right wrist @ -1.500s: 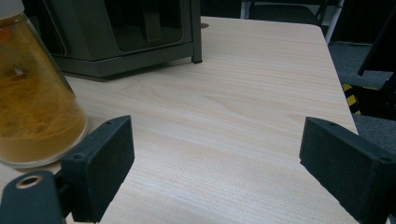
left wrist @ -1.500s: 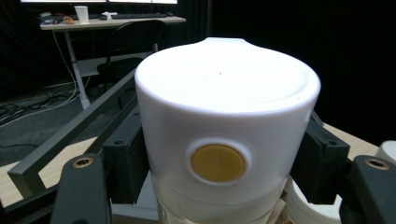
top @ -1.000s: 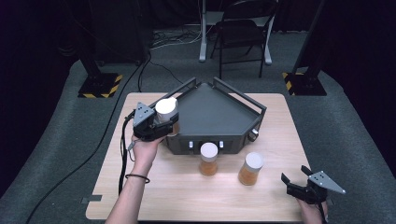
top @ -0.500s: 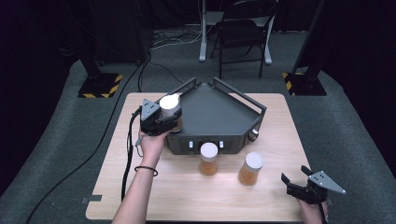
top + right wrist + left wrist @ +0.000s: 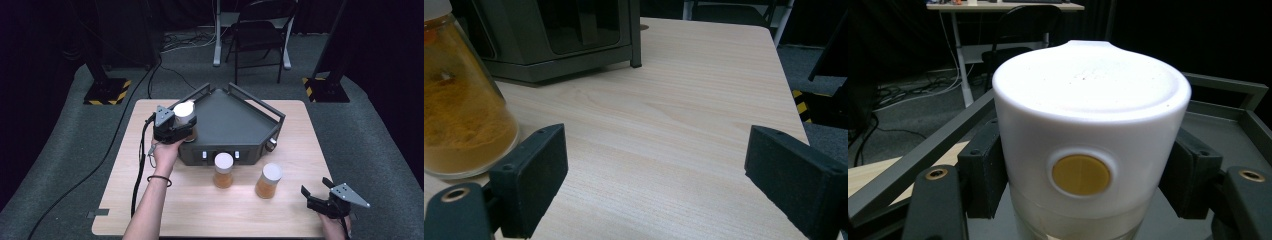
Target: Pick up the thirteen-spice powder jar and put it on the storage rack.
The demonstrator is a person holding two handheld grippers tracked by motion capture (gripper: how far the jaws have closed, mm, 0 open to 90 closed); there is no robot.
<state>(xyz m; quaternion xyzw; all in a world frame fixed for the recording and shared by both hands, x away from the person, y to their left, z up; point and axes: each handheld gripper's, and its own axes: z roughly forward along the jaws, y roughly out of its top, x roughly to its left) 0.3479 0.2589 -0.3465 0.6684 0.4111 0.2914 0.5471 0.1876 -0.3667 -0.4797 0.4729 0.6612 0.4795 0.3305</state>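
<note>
While clamped, white-capped jar (image 5: 1091, 145) sits between left gripper (image 5: 175, 129) pads.

We note a dark room; light from above falls on the table (image 5: 165, 210), leaving the floor dim. High view soft, low detail. In the left gripper view the white jar lid (image 5: 1091, 125) glares, nearly blown out. Near jaw pads blur in the right gripper view.

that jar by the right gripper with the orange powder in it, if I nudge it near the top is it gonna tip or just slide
The jar is taller than wide, so a high push would probably tip it. Its smooth glass on the bare table might slide if pushed low. The powder seems to fill most of it, so it is likely fairly heavy.
</note>
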